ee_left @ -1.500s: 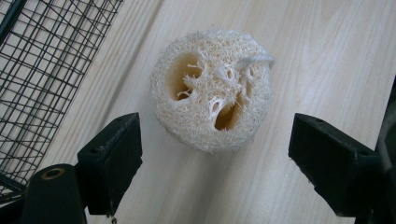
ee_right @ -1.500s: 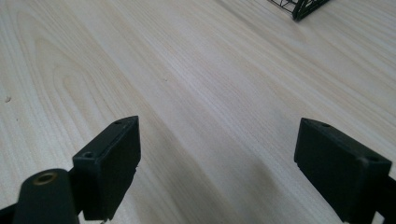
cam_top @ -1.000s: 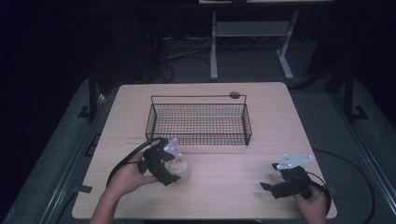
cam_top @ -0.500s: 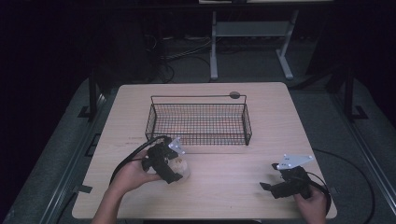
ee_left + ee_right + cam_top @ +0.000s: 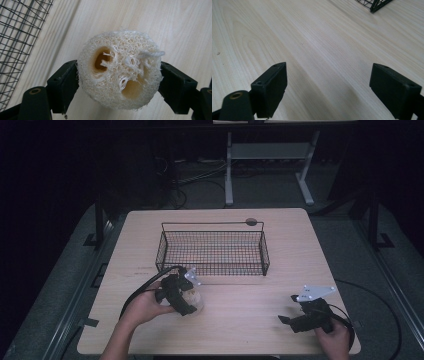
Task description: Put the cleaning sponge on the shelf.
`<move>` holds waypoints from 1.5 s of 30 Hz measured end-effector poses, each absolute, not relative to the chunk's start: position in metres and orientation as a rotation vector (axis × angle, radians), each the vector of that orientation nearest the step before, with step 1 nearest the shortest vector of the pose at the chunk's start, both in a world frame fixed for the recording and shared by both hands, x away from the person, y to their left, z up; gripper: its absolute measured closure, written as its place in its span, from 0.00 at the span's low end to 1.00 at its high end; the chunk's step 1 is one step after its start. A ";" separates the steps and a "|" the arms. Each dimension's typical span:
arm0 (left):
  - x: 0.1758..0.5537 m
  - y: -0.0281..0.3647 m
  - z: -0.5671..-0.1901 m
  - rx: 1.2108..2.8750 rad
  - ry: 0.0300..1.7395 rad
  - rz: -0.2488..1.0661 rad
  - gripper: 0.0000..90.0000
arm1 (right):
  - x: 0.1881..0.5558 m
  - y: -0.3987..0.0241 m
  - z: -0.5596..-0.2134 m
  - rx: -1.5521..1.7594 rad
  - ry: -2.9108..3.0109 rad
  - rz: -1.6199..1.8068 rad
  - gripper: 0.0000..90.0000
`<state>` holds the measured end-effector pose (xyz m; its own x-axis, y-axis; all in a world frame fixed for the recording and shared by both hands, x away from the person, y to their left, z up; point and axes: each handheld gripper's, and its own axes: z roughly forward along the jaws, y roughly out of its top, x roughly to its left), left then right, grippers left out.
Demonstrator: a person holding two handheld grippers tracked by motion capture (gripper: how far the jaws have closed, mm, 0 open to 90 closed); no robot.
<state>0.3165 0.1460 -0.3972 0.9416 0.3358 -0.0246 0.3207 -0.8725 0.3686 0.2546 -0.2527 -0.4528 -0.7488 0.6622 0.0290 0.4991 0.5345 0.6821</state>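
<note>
A pale, round loofah sponge point(image 5: 120, 70) with holes through it and a short string on top sits between the black jaws of my left gripper point(image 5: 120, 83). Both pads press on its sides, and the jaws have just been closing on it. In the high view the left gripper point(image 5: 187, 300) holds the loofah point(image 5: 197, 299) over the wooden table point(image 5: 240, 325), just in front of the wire basket's left end. My right gripper point(image 5: 285, 320) rests low at the table's front right. Its jaws point(image 5: 328, 87) stand wide open with bare wood between them.
A black wire basket point(image 5: 210, 224) stands in the middle of the table, with nothing in it that I can make out; its mesh point(image 5: 17, 37) is close on the left of the left gripper view. A small dark round spot point(image 5: 251, 222) lies behind the basket. Cables trail from both grippers.
The left hand has crept a little toward the loofah, with the gripper's jaws now around it. The right hand and its gripper have stayed put.
</note>
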 end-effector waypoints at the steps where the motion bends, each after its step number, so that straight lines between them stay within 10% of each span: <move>1: 0.317 0.146 -0.397 2.723 0.480 0.054 0.23 | 0.255 -0.253 -0.453 0.978 2.540 1.017 0.16; 45: 0.324 0.145 -0.373 2.732 0.470 0.071 0.34 | 0.254 -0.251 -0.452 0.977 2.542 1.024 0.16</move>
<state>0.3239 0.1445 -0.3728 0.9432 0.3320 -0.0120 0.3134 -0.8772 0.3637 0.2539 -0.2507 -0.4520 -0.7505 0.6601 0.0324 0.4982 0.5328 0.6841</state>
